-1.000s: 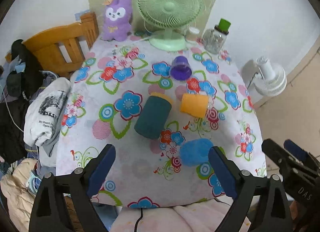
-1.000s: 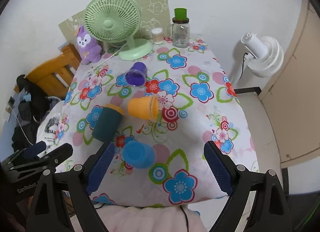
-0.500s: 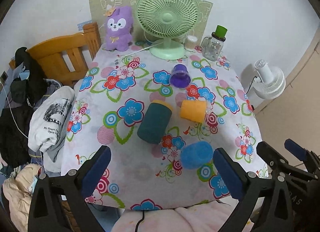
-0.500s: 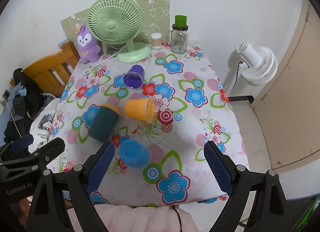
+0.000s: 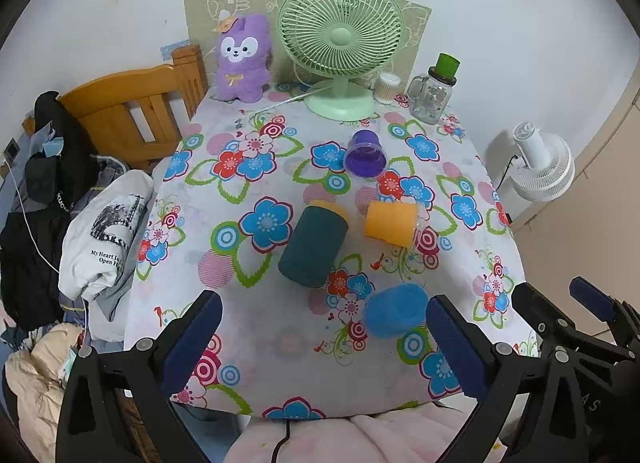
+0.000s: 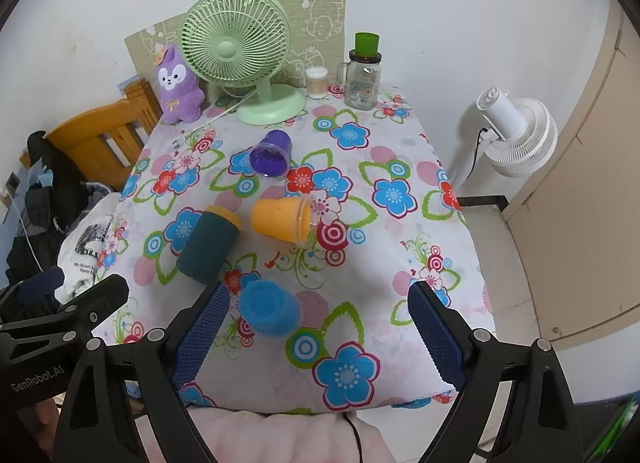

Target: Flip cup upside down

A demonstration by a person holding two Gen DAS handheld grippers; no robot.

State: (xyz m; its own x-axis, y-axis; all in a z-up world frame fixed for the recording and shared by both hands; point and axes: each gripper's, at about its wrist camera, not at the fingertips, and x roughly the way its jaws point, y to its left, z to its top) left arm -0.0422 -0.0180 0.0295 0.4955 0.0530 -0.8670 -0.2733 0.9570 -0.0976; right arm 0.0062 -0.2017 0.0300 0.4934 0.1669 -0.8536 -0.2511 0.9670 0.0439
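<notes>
The left hand-held gripper (image 5: 320, 343) hangs over the near edge of the table (image 5: 224, 199) with its blue-padded fingers spread wide and nothing between them. The right hand-held gripper (image 6: 318, 327) is likewise spread and empty, held beside the left one, which shows at the lower left of its view.

Just ahead of both, near the front of the table, the blue cup (image 6: 269, 308) lies close to the right gripper's left finger without touching it. In the right view its closed base faces the camera; I cannot tell for sure whether it stands mouth-down or is tipped.

Further in, the dark green cup (image 5: 313, 244) with a yellow rim lies on its side, rim pointing away. Just to its right, the orange cup (image 5: 390, 222) lies on its side, mouth toward the right; its inside looks empty. Beyond these the purple cup (image 5: 365, 155) lies tipped with its mouth toward the cameras, nothing visible inside.

At the back stand a green desk fan (image 5: 340, 43), a purple plush toy (image 5: 241, 59), a small clear tub (image 6: 316, 82) of cotton swabs and a glass jar (image 6: 362, 81) with a handle and green top. A wooden chair (image 5: 132, 111) and a heap of clothes (image 5: 80, 203) sit to the left; a white fan (image 6: 516, 135) stands on the floor to the right.
</notes>
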